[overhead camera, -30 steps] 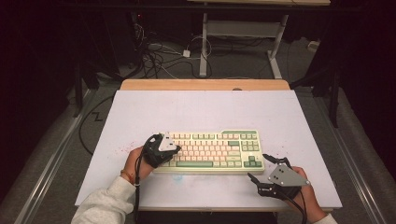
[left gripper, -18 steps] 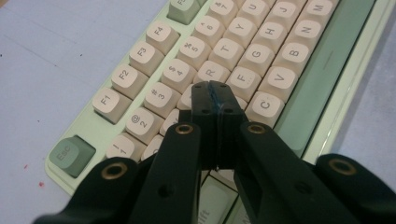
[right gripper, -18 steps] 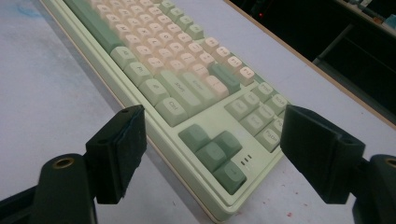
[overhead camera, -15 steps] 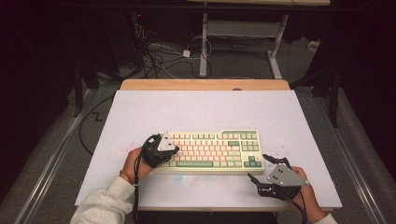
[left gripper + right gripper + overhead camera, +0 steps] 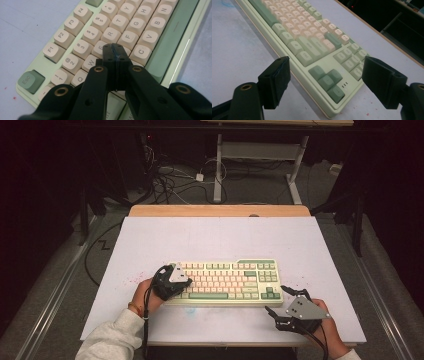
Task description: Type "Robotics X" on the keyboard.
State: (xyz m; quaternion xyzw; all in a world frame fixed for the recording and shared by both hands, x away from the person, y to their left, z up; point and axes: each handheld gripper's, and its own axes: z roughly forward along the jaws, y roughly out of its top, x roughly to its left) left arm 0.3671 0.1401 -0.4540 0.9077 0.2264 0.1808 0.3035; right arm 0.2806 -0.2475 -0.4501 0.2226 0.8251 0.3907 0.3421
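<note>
The rectangular plastic keyboard (image 5: 227, 281) has a pale green case, cream letter keys and darker green keys; around it, the flat white tabletop (image 5: 210, 240) carries faint red specks.

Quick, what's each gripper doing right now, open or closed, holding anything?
Left gripper: closed, holding nothing, fingers pressed together with their tips over the keyboard keys.
Right gripper: open, holding nothing, poised by the keyboard's near right corner.

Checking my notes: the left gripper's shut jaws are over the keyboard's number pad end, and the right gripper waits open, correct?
Not quite. The left gripper is shut over the letter keys near E and D, at the Esc end of the keyboard, as the left gripper view shows. The right gripper is open.
</note>
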